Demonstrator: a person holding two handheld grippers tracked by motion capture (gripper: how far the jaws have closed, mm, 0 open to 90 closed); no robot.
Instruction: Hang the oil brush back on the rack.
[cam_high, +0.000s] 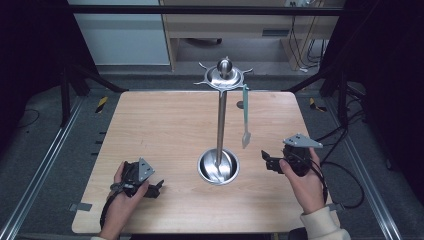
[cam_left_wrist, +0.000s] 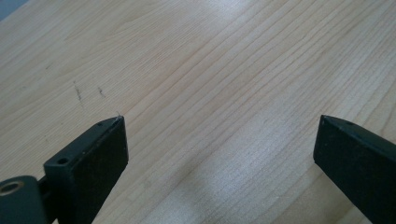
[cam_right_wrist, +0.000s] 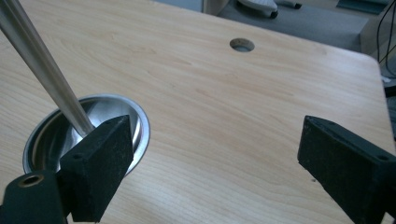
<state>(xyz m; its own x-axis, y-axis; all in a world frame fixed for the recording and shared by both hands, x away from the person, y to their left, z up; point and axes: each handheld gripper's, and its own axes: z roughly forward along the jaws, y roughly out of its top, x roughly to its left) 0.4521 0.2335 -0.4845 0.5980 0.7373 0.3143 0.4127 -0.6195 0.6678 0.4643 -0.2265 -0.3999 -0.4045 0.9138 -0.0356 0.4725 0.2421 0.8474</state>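
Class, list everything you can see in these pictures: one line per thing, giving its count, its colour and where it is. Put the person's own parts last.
Table: one, light wood, centre of the high view, with a round hole near its far edge.
Utensil stand: one, silver metal, upright at mid-table; round dish base, tall pole, hooked top disc.
Spatula: one, pale green-grey, hanging from a hook on the stand's right side.
Desk: one, light wood, behind the table.
Cables: several, black, on the floor at the far right.
Left gripper: one, black, near-left on the table, jaws open.
Right gripper: one, black, right of the stand's base, jaws open.
Hands: two, one holding each gripper.
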